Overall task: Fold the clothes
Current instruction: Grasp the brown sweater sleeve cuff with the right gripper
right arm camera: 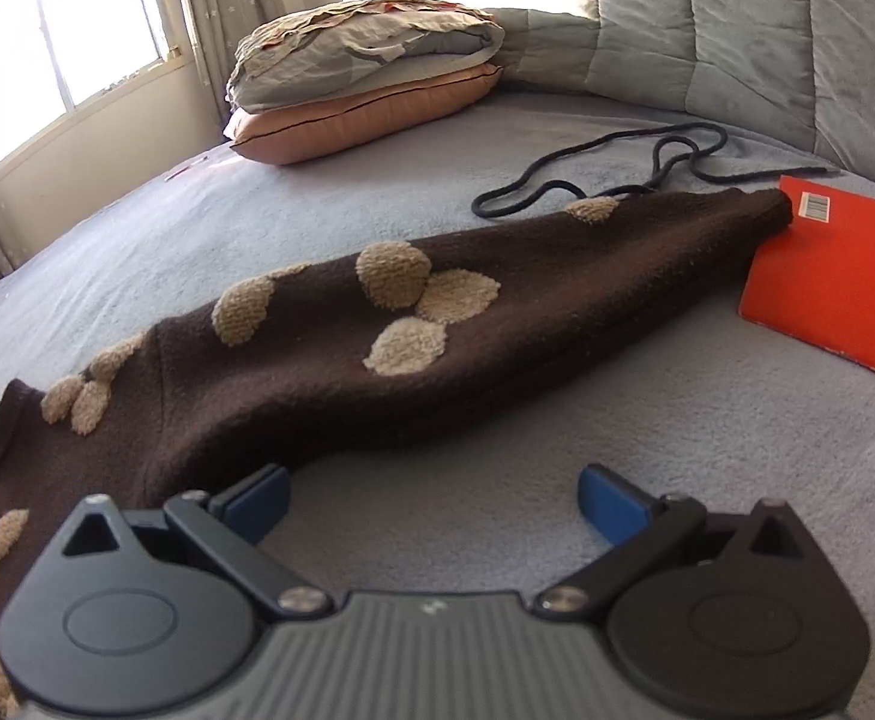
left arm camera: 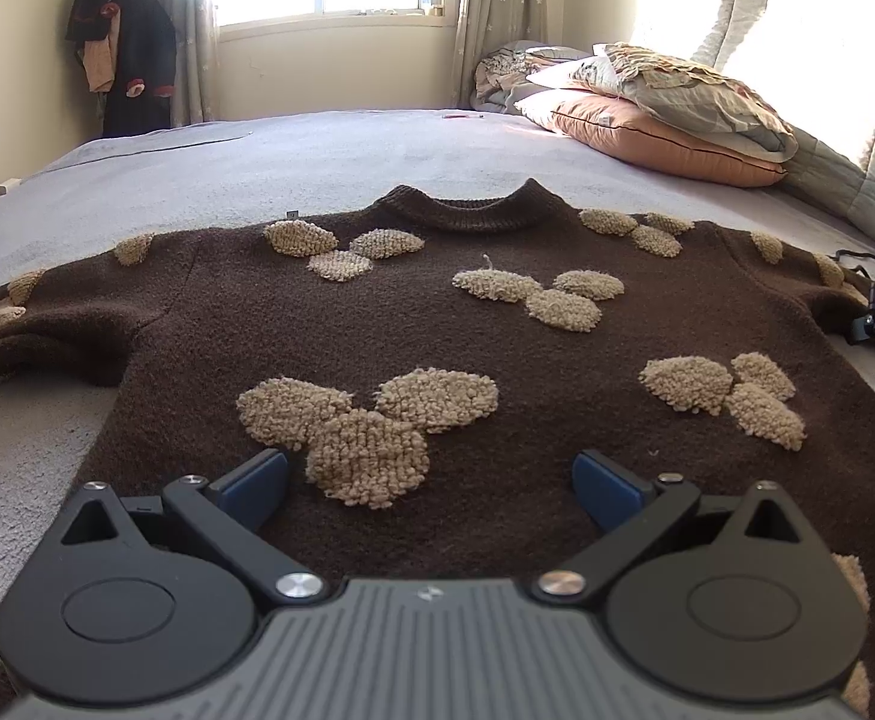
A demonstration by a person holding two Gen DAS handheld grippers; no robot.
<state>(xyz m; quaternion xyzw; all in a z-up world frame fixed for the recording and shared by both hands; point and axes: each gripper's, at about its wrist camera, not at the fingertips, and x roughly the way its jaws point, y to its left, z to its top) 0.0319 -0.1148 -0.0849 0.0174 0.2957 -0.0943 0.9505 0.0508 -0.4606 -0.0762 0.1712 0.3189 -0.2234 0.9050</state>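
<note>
Left gripper (left arm camera: 429,483) released, jaws wide over the near hem of a brown sweater (left arm camera: 437,324) lying flat on the grey bed (left arm camera: 317,150), right gripper (right arm camera: 431,501) also released beside its right sleeve (right arm camera: 497,300), sleeve cuff touching an orange booklet (right arm camera: 845,282), black cord (right arm camera: 617,168) beyond, pillows (right arm camera: 365,90) far.

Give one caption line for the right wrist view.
Open right gripper beside the brown sweater's sleeve spread on the bed.

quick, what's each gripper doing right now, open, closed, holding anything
Left gripper: open, empty, over the brown sweater.
Right gripper: open, empty, beside the sweater's sleeve.
</note>
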